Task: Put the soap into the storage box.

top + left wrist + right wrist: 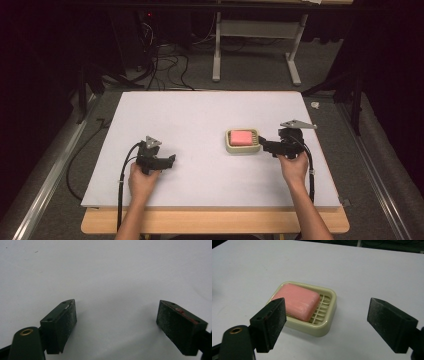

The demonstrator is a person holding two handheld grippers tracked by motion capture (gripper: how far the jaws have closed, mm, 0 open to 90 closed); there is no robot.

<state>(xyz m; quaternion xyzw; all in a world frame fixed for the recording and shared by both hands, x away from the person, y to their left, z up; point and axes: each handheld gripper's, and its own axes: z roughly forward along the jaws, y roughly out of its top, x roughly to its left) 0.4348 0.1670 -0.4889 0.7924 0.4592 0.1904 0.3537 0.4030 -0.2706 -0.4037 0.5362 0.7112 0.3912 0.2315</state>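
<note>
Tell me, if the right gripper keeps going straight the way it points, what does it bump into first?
Most likely the cream soap dish holding the pink soap. The right gripper points at it with fingers open. The dish sits left of center between them, so the left finger might touch its rim first.

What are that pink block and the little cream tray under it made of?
The pink block looks like a bar of soap: matt, waxy, with rounded edges. The tray seems to be moulded plastic: smooth, slightly glossy, with a slatted bottom, like a soap dish. Neither can be told for certain from looks alone.
</note>
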